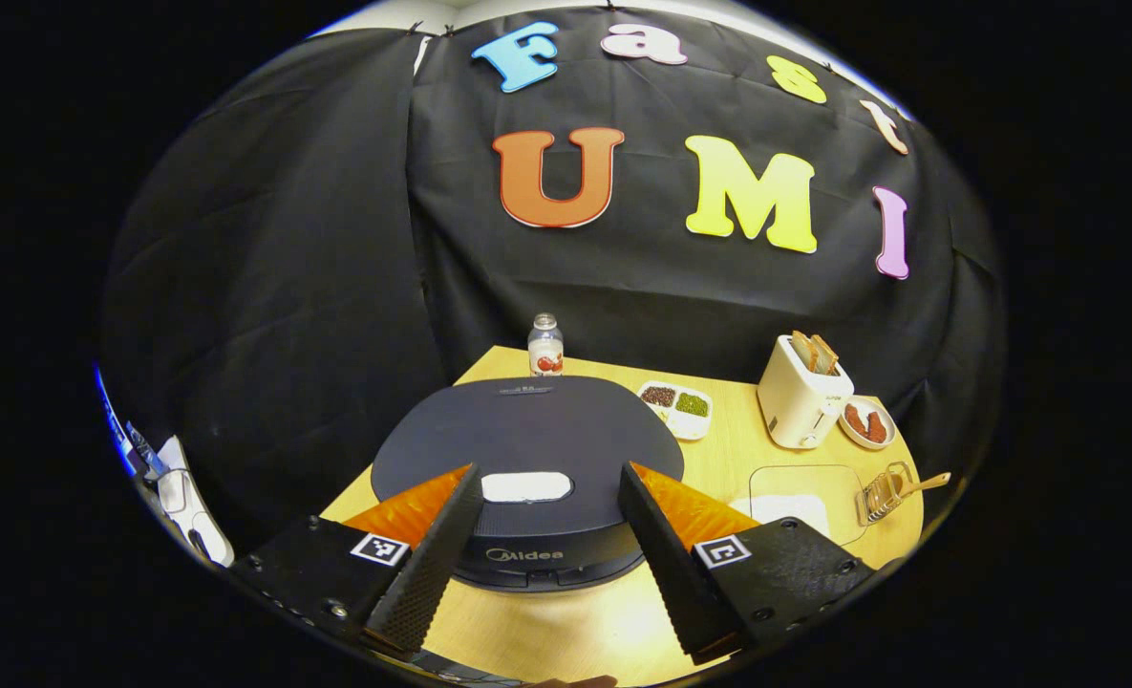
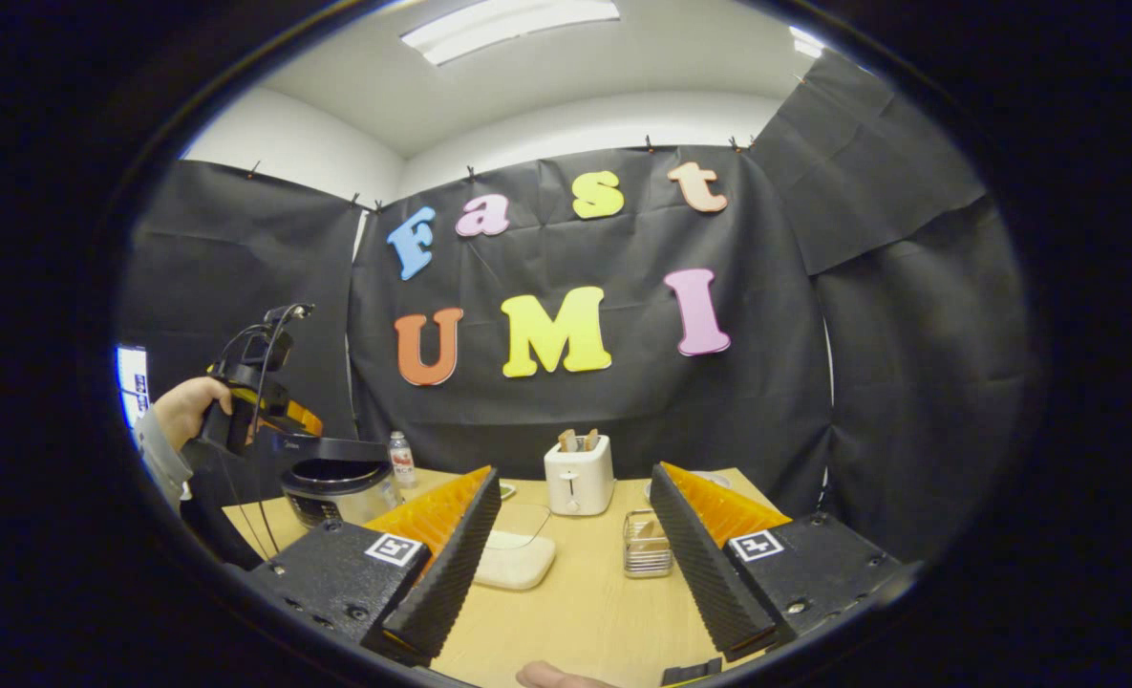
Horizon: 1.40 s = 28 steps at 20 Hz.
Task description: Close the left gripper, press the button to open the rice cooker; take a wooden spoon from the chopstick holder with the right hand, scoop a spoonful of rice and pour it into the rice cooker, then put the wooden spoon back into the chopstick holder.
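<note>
The left claw [image 1: 546, 521] hovers wide open and empty above the rice cooker [image 1: 527, 459], lid down, not yet closed for pressing. The right claw [image 2: 575, 564] gapes empty, facing the chopstick holder [image 2: 647, 557] beyond the cooker.

Left tool [image 1: 546, 545] and right tool [image 2: 575, 564]: each carried two wedge-shaped fingers with ribbed inner faces on black blocks bearing screws and a square black-and-white marker. The person's hand [image 2: 188, 406] emerged from a grey sleeve [image 2: 160, 459]; black cables looped above it.

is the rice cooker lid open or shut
Shut. In the left gripper view the rice cooker lid lies flat over the body; the left tongs hover open above its button.
</note>
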Each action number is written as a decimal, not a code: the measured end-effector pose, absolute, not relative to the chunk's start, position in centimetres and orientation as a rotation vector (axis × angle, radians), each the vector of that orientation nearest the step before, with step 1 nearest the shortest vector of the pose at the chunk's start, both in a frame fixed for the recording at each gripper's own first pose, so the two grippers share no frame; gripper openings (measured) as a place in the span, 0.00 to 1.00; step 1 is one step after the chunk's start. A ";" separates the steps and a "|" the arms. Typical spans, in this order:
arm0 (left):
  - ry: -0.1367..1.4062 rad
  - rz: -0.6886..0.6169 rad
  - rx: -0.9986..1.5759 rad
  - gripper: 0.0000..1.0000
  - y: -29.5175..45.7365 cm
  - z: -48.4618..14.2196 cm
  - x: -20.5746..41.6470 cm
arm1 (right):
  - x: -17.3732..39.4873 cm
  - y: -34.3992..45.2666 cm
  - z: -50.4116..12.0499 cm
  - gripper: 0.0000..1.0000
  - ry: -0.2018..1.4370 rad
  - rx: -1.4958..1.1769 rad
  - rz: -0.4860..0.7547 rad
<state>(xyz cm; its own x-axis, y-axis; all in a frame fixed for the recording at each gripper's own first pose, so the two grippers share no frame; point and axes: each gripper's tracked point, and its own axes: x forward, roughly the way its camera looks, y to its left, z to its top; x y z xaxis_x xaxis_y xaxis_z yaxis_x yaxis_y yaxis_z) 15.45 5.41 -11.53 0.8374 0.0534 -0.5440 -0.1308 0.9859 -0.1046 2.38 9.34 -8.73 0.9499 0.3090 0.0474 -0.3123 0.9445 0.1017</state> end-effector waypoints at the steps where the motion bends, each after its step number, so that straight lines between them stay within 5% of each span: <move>1: 0.576 0.092 -0.132 0.93 5.2 -12.2 15.1 | 2.4 9.3 -8.7 1.00 -0.033 0.107 0.318; 7: 0.574 0.080 -0.124 0.93 4.7 -15.3 13.8 | 2.9 9.7 -9.3 0.94 -0.011 0.108 0.321; 8: 0.577 0.079 -0.118 0.93 4.7 -15.9 13.6 | 2.8 9.8 -9.6 1.00 -0.005 0.105 0.324; 13: 0.470 0.111 -0.123 0.93 5.5 -15.5 12.9 | 2.2 10.7 -9.1 0.94 -0.019 0.088 0.350; 28: 0.248 0.148 -0.094 0.94 5.5 -15.6 12.9 | 2.9 10.6 -10.6 1.00 0.025 0.099 0.342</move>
